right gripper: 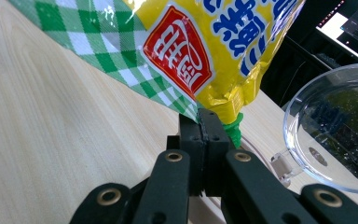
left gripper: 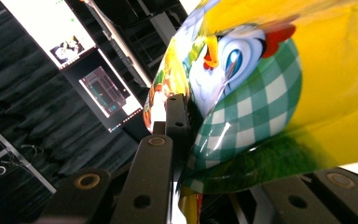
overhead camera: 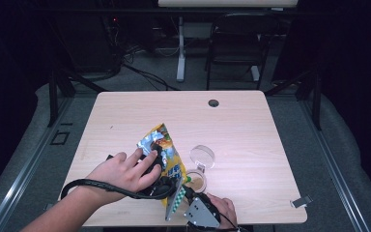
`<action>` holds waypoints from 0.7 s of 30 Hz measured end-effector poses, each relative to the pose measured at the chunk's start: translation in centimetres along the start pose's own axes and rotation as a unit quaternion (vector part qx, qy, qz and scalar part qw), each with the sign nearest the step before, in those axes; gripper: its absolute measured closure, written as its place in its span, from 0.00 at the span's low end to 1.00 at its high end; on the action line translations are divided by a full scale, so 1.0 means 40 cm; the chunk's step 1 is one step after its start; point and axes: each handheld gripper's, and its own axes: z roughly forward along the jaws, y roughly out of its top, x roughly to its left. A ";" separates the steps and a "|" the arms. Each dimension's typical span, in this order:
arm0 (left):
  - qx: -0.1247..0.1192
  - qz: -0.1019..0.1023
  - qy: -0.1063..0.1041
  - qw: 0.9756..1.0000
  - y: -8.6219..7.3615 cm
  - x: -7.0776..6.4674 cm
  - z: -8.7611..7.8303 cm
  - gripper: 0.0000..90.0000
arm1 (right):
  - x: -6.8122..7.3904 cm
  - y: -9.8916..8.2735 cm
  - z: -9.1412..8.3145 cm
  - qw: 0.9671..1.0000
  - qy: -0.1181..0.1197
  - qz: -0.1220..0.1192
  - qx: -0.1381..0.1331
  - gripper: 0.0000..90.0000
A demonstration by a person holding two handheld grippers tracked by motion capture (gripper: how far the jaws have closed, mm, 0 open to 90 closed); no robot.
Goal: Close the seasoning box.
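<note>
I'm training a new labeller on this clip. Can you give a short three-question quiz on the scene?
1. True or false: the right gripper is shut on a corner of the snack bag.
2. Which lies nearer the bag: (a) clear lid, (b) table's cable hole?
3. What pattern trims the bag's edge?

Key: 1 true. 2 a. 3 green and white check.
</note>
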 end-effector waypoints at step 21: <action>-0.006 -0.001 0.006 1.000 0.008 0.012 -0.001 0.91 | -0.003 -0.002 0.000 1.000 0.001 0.009 -0.003 1.00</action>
